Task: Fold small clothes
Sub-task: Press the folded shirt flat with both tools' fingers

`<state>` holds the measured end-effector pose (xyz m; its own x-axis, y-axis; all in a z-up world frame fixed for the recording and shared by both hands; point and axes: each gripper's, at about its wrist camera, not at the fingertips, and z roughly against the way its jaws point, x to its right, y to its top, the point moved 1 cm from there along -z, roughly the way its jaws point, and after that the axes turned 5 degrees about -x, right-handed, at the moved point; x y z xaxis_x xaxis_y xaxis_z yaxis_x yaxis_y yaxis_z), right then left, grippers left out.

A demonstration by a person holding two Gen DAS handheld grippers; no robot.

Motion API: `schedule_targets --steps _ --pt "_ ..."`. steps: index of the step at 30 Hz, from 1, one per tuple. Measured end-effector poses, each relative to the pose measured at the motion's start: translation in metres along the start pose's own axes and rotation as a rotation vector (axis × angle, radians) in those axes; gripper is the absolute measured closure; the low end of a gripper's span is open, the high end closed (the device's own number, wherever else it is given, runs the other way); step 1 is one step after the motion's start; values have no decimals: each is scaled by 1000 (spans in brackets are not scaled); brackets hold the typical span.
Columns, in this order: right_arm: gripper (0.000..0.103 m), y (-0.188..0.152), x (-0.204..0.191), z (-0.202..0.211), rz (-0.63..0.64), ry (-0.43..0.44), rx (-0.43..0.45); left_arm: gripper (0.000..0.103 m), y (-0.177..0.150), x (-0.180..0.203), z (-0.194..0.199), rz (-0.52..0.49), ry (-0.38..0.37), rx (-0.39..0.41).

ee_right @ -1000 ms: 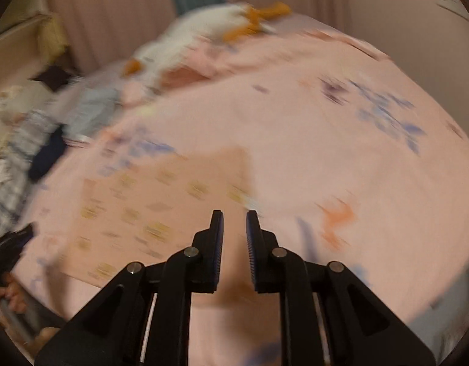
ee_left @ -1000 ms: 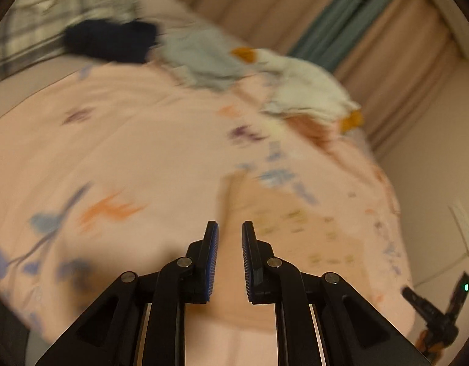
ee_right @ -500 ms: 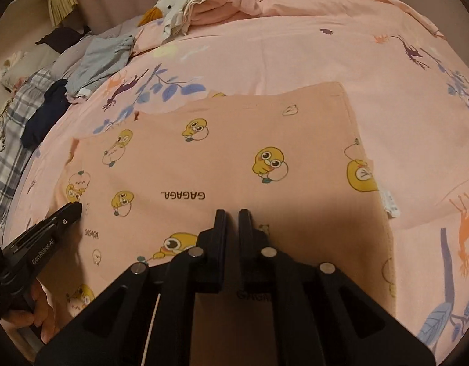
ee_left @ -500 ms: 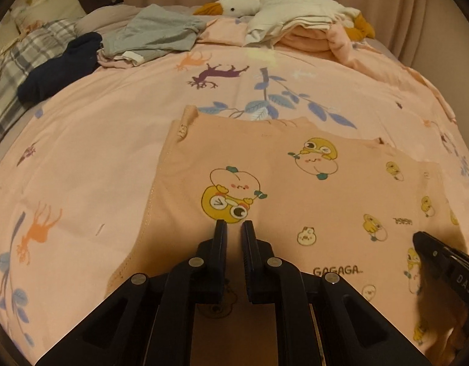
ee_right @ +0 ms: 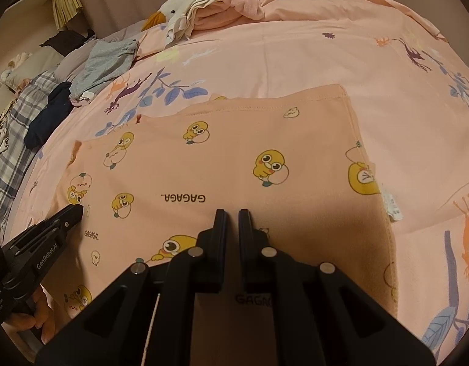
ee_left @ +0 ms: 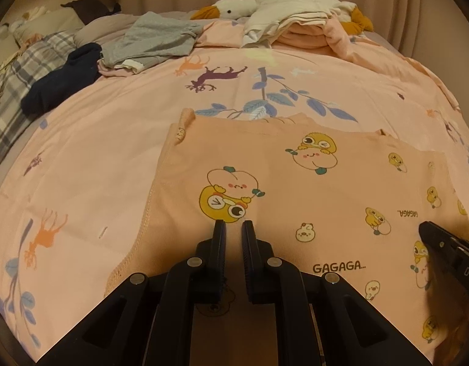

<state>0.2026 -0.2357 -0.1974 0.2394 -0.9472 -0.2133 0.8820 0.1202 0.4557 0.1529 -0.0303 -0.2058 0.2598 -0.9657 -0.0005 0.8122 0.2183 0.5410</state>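
A peach garment point(ee_left: 326, 183) printed with yellow cartoon chicks and "GAGAGA" lies spread flat on the pink bedsheet point(ee_left: 112, 137). My left gripper point(ee_left: 233, 222) points down at its near left part, jaws shut to a thin slit with no cloth pinched between them. My right gripper point(ee_right: 232, 212) stands the same way over the garment point(ee_right: 234, 140) near its right side, also shut. Each gripper shows at the edge of the other's view: the left gripper point(ee_right: 77, 210), with a hand point(ee_right: 30, 320) on it, and the right gripper point(ee_left: 423, 227). A white label point(ee_right: 391, 204) sticks out at the garment's right edge.
At the far end of the bed lie a goose plush point(ee_left: 234, 7) and a stack of pink and white clothes point(ee_left: 304, 27). Grey clothes point(ee_left: 155, 39), a navy garment point(ee_left: 63, 82) and a plaid cloth point(ee_left: 17, 73) sit far left. Curtains hang behind.
Both grippers swung down from above the bed onto the peach garment, and the right jaws narrowed. Over the last half second nothing visibly moved.
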Motion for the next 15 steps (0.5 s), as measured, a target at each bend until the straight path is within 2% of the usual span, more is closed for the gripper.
schedule_targets --steps 15 --pt "96 -8 -2 3 -29 -15 61 92 -5 1 3 -42 8 19"
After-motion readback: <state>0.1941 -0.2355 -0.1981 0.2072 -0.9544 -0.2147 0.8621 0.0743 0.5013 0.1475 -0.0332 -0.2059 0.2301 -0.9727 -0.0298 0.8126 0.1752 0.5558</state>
